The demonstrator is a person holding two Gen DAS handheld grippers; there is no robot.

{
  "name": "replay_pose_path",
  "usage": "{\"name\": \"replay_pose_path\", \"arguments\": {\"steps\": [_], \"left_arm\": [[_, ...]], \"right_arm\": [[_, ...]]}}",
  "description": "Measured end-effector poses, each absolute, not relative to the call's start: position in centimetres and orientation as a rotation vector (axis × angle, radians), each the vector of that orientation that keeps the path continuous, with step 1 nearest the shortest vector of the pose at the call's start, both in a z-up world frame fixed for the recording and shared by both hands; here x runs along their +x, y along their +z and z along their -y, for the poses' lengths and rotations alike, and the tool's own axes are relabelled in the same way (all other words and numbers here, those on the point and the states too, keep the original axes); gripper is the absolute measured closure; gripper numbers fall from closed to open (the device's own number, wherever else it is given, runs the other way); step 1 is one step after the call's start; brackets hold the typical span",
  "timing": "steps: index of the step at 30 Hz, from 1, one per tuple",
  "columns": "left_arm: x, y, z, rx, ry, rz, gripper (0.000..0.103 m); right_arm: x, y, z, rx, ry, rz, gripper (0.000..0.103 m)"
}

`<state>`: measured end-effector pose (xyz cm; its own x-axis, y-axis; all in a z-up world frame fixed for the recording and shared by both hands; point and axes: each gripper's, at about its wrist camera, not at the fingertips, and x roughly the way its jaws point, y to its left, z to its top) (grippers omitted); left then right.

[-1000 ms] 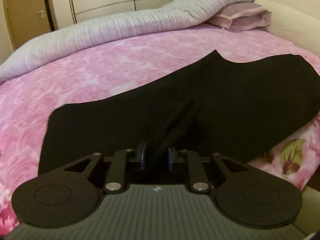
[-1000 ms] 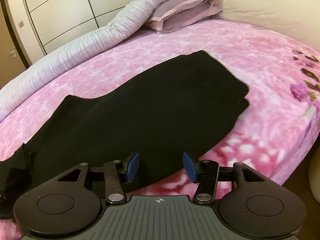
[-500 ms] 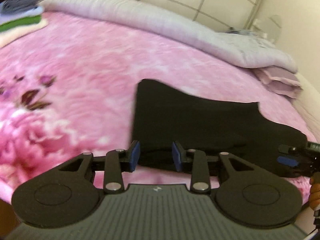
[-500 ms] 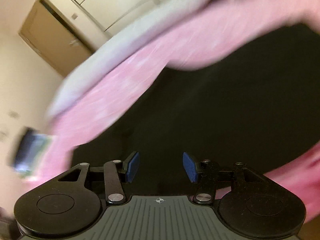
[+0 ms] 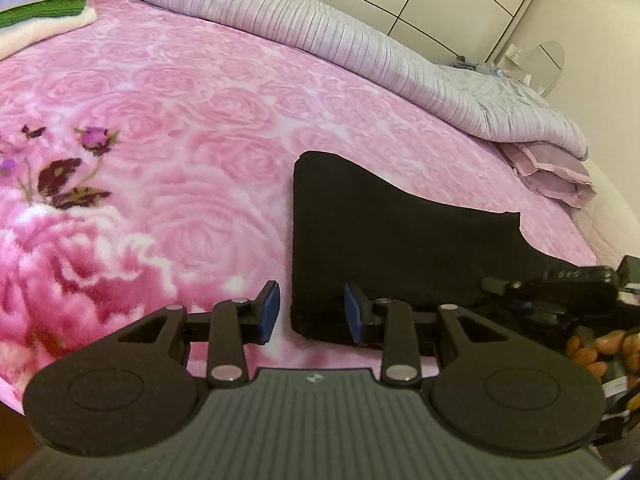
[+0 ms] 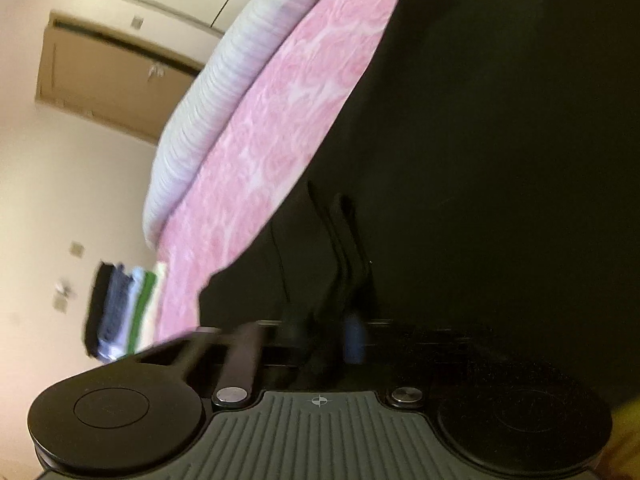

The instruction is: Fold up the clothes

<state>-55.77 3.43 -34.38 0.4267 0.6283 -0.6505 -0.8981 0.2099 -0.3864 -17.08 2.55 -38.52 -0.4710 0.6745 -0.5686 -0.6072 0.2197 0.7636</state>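
Note:
A black garment [image 5: 400, 240] lies folded flat on the pink floral blanket [image 5: 160, 120]. My left gripper [image 5: 312, 312] stands open over the garment's near left corner. Its right pad is above the cloth and its left pad above the blanket, and neither pad presses on anything. At the garment's right end, my right gripper [image 5: 504, 286] is down on the cloth with a hand [image 5: 592, 348] behind it. The right wrist view is rolled and blurred. There the right gripper [image 6: 324, 332] has its jaws closing, and a raised ridge of the black garment [image 6: 480, 160] is pinched between the pads.
A stack of folded clothes [image 5: 40, 4] sits at the blanket's far left corner. A rolled grey quilt [image 5: 360, 32] runs along the far side, with a mauve pillow [image 5: 552, 172] at its right end. Wardrobe doors and a brown door [image 6: 100, 76] stand beyond.
My left gripper let go of a fold, opened wider and swung to the garment's left corner. My right gripper rolled, dropped onto the cloth and went from wide open to pinching a ridge.

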Motion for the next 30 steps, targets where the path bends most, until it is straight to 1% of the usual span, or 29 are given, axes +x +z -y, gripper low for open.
{"name": "replay_pose_path", "arguments": {"steps": [2,4,7,9,11,13,16,18,24,28,30], "left_arm": [[-55.6,-34.1,-3.5,-0.814,1.095,-0.397,0.074],[-55.2,-33.7,-3.5,-0.803,1.087,-0.398,0.074],[-54.5,-33.0,-3.9,-0.799,1.061,-0.386,0.074],[-53.4,-32.7,-4.4,-0.808,1.023,-0.38,0.074],[-51.8,-32.8,-4.9,-0.812,0.974,-0.391,0.074],[-49.7,-32.9,-5.3,-0.809,0.925,-0.413,0.074],[-46.4,-33.3,-5.4,-0.8,0.869,-0.454,0.074],[-44.9,-33.6,-5.3,-0.796,0.846,-0.475,0.074],[-43.3,-34.3,-5.5,-0.795,0.872,-0.541,0.074],[-42.8,-33.9,-5.5,-0.787,0.869,-0.55,0.074],[-42.3,-33.7,-5.6,-0.78,0.852,-0.551,0.074]], "right_arm": [[-17.3,-37.8,-2.1,0.058,1.531,-1.318,0.099],[-17.0,-36.1,-0.9,0.069,1.56,-1.18,0.099],[-14.4,-33.2,1.6,0.081,1.527,-0.976,0.099],[-11.9,-32.1,3.7,0.089,1.472,-0.892,0.099],[-8.5,-32.0,5.3,0.076,1.383,-0.862,0.099],[-5.7,-32.9,6.5,0.076,1.274,-0.878,0.099],[-1.9,-35.1,7.6,0.102,1.178,-0.957,0.099],[-1.2,-35.9,8.0,0.158,1.186,-0.997,0.099],[-1.5,-34.7,7.8,0.092,1.22,-0.913,0.099],[-1.9,-31.7,8.5,0.084,1.282,-0.75,0.099],[-0.8,-31.2,9.7,0.077,1.228,-0.715,0.099]]}}
